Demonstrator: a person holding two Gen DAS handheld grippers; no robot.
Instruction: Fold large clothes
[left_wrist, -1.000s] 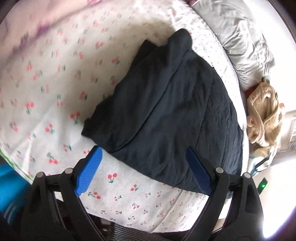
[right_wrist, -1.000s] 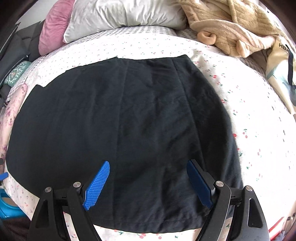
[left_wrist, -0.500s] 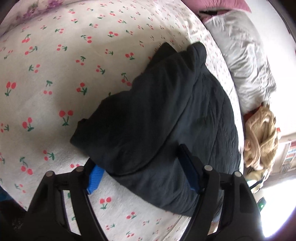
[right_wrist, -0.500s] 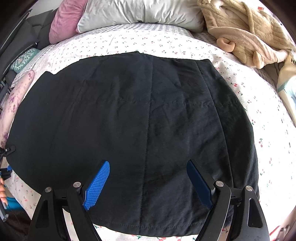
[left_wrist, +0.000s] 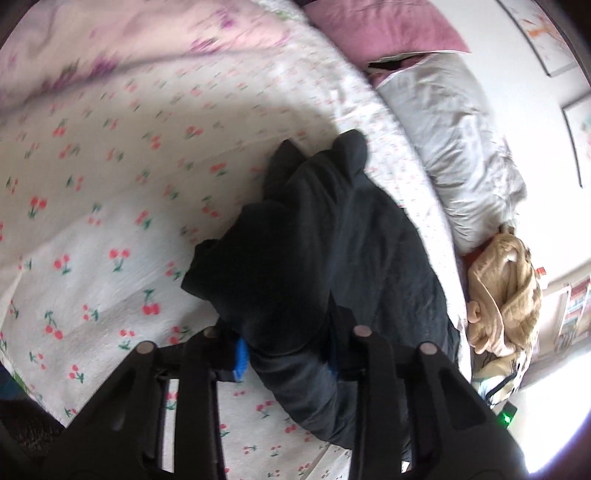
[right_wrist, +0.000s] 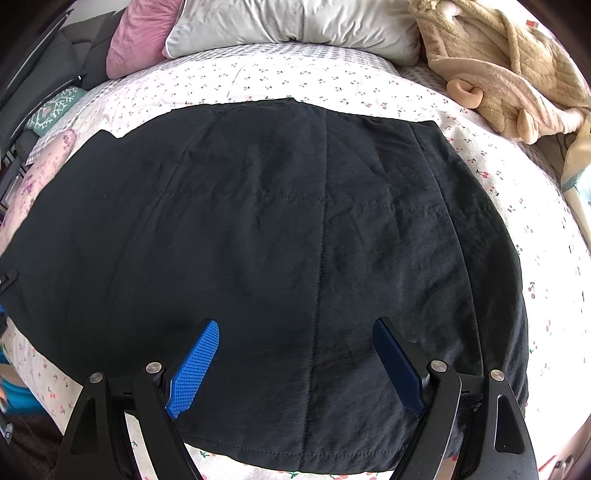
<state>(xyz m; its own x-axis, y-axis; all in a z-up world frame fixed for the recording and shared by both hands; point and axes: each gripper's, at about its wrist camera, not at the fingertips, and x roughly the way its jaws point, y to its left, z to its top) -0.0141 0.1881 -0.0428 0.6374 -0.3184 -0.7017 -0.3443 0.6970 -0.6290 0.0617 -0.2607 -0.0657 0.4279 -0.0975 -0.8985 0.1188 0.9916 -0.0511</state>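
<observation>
Left wrist view: our left claw (left_wrist: 284, 360), jaws just closing, pinches the bunched edge of the dark garment (left_wrist: 314, 258) on the bed (left_wrist: 92, 221). Our right claw (right_wrist: 295, 363) hangs spread above it; next, we likely carry the fold across.

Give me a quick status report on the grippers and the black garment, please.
Left gripper: jaws just closed on bunched garment edge. Right gripper: jaws open, above the flat cloth. Nothing in the way on the bed.
</observation>
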